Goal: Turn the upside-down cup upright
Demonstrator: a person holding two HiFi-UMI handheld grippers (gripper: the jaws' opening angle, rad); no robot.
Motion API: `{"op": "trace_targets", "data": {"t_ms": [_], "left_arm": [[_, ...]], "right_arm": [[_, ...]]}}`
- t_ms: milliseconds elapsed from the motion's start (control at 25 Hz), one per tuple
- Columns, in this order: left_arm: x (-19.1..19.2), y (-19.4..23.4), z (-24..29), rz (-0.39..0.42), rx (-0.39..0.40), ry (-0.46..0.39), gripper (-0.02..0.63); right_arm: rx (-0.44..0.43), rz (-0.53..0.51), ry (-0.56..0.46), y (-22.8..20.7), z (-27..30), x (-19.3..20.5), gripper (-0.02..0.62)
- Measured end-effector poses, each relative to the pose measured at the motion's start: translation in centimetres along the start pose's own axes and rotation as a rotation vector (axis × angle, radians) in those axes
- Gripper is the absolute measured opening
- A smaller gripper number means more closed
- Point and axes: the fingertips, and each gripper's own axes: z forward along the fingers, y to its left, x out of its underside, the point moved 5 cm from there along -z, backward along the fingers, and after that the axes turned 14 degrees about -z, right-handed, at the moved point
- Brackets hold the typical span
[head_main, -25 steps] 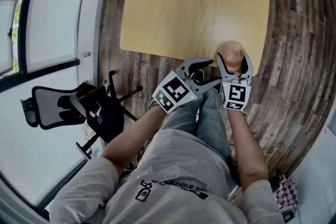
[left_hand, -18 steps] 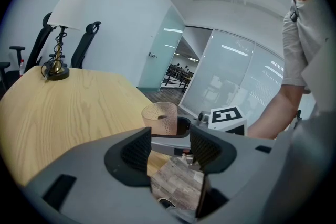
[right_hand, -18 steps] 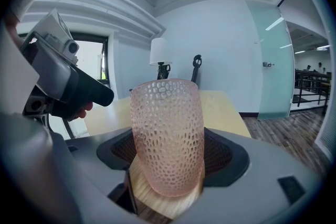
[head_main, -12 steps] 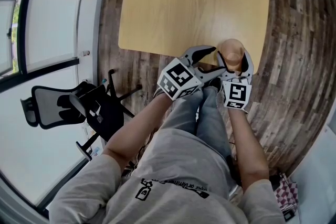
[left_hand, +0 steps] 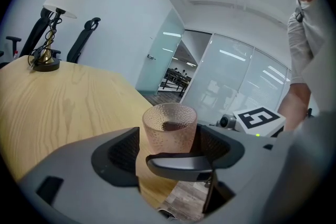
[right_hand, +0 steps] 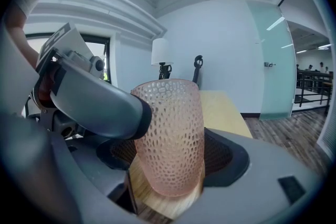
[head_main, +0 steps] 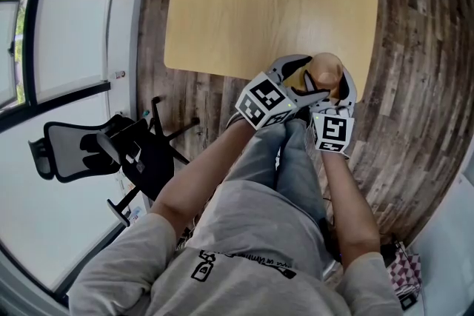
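Currently the pink dimpled cup point(head_main: 326, 72) stands at the near edge of the table point(head_main: 259, 4), close to its right-hand corner. The right gripper point(head_main: 329, 83) is closed on the cup's lower body, one pad on each side. The left gripper point(head_main: 311, 75) is spread apart and straddles the same cup from the side. One of its jaws appears to lie against the wall, but contact on both sides cannot be confirmed. Hazard one: two tools crowd one small object, so a closing left jaw may strike a right jaw instead of the cup. Hazard two: if the right gripper lets go before the left has a full grip, the cup may tip over the edge onto the floor point(head_main: 415, 48). Hazard three: the tapered, bumpy wall may slide in the pads during rotation. Which end of the cup faces up is not clear.
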Motion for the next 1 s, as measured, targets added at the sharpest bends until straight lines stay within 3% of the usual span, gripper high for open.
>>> {"op": "trace_targets", "data": {"t_ms": [520, 1000], "left_arm": [[-0.52, 0.02, 0.74, 0.06, 0.001, 0.008, 0.34], [-0.98, -0.82, 0.52, 0.252, -0.059, 0.031, 0.337]], "right_arm": [[-0.021, -0.017, 0.025, -0.02, 0.02, 0.05, 0.358], [-0.03, -0.034, 0.043, 0.26, 0.14, -0.19, 0.357]]}}
